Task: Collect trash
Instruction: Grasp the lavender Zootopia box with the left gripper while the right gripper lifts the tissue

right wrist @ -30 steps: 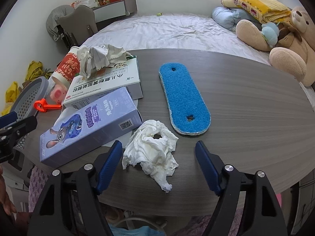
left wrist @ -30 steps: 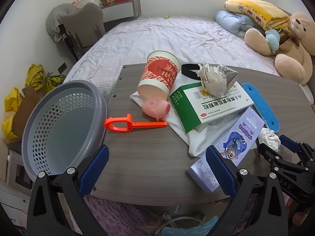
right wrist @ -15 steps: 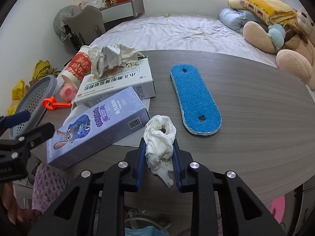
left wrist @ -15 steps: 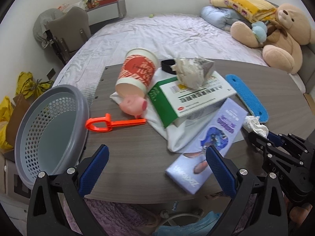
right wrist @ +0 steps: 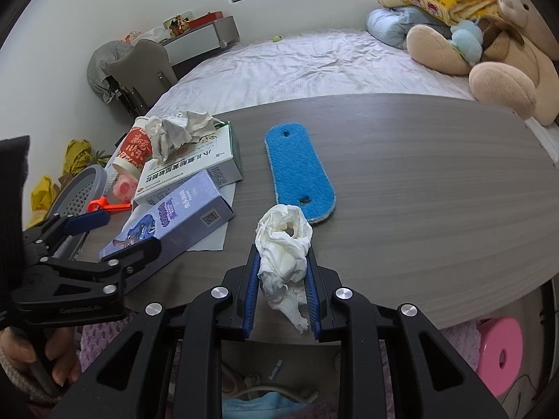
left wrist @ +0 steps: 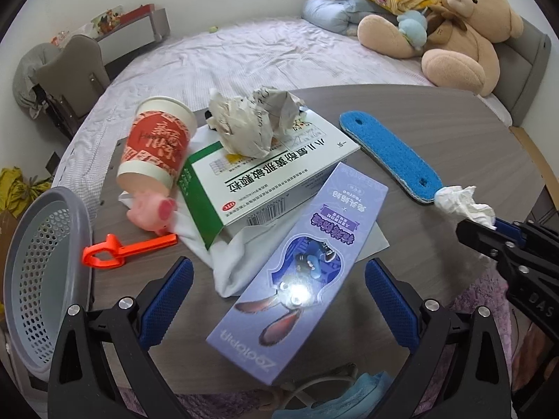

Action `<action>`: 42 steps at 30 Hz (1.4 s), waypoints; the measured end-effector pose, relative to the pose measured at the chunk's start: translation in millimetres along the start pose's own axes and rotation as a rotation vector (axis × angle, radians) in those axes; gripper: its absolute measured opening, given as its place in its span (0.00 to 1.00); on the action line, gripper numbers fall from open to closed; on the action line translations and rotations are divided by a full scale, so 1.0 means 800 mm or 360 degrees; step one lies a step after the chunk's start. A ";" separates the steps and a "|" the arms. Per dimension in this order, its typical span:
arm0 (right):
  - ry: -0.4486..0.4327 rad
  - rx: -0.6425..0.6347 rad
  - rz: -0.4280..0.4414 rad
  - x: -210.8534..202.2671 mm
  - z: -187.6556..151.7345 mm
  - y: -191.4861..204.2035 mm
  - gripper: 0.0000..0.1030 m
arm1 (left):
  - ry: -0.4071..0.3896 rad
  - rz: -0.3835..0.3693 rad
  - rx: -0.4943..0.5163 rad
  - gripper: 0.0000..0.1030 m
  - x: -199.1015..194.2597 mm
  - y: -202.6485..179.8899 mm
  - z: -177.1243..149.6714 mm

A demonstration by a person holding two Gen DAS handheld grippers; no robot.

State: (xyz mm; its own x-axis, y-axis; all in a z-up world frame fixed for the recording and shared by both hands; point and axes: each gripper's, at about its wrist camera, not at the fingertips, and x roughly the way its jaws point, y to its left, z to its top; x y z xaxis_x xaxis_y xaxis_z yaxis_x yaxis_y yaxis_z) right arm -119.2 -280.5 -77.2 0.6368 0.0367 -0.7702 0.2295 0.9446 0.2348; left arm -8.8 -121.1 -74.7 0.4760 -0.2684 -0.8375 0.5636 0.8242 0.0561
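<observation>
The right tool (right wrist: 282,281) has just closed on the crumpled white tissue (right wrist: 283,244), held at the surface's (right wrist: 436,188) near edge. Only the left wrist view shows the left tool (left wrist: 279,300) wide open, above the purple box (left wrist: 297,272), and the gray perforated basket's (left wrist: 38,279) inside.

Sitting on the table (right wrist: 419,174): two boxes (left wrist: 265,174) (left wrist: 297,272), one cup (left wrist: 157,146), one paper wad (left wrist: 251,122), one tissue (right wrist: 284,248), one blue pad (right wrist: 298,171), one pig toy (left wrist: 150,211), one orange clip (left wrist: 122,249). Hanging at its left edge: one basket (left wrist: 38,279).

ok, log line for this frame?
right gripper: shut on crumpled white tissue | left gripper: open over purple carton | grey perforated basket: empty
</observation>
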 end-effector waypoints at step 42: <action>-0.0103 -0.0324 0.0269 -0.005 0.086 0.155 0.23 | -0.0468 0.0101 -0.0387 0.42 -0.137 0.150 -0.012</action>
State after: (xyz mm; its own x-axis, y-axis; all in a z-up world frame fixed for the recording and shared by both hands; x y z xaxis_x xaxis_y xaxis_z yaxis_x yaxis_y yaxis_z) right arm -42.6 -185.6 -4.2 0.7007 0.1847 -0.6891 -0.0325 0.9732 0.2277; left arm 0.3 11.7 18.8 0.6979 -0.3156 -0.6429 0.3671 0.9284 -0.0573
